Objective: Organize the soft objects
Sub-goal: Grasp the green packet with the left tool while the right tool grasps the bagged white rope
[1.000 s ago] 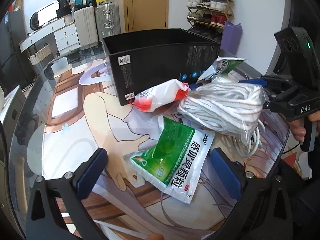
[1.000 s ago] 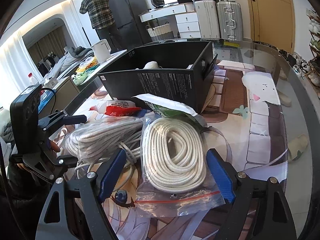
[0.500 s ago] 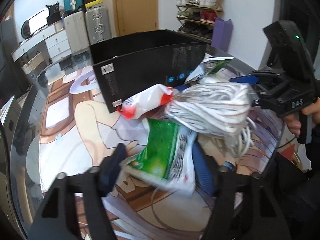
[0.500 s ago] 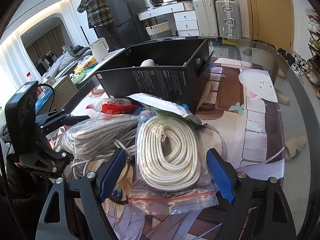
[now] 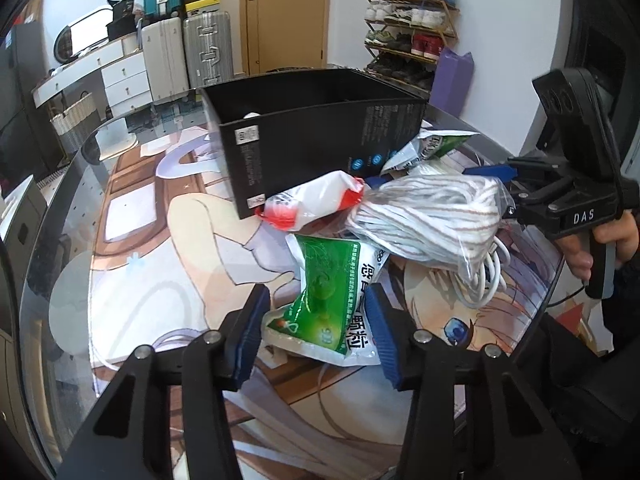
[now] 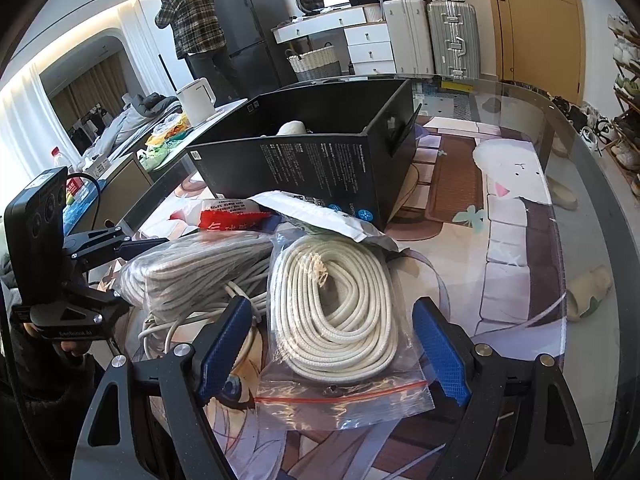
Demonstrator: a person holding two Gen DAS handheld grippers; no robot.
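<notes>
The left claw (image 5: 316, 330) is closing on a green-and-white medicine sachet (image 5: 336, 296), whose near end sits crumpled between the blue pads (image 5: 249, 330), both of them touching it. The sachet lies on the glass-topped surface (image 5: 132, 280), over a printed cartoon mat, near the front edge and just in front of a heap of soft things. Just beyond it lies a red-and-white packet (image 5: 316, 200) leaning against the near corner of an open black box (image 5: 320, 148). To the right of that packet sits a clear bag of striped cord (image 5: 428, 220), with loose white cable (image 5: 484, 276) spilling from under it.

The right claw (image 6: 332, 344) stands apart, its jaws narrowing slightly, with a zip bag of coiled white rope (image 6: 336, 304) lying flat between the pads (image 6: 440, 344) but not touched by either. Another green sachet (image 6: 320, 216) rests on the far end of that bag, against the box wall. A pale rounded item (image 6: 292, 128) shows inside the box. In the far room a person in a plaid shirt (image 6: 192, 16) stands at a dark refrigerator.
</notes>
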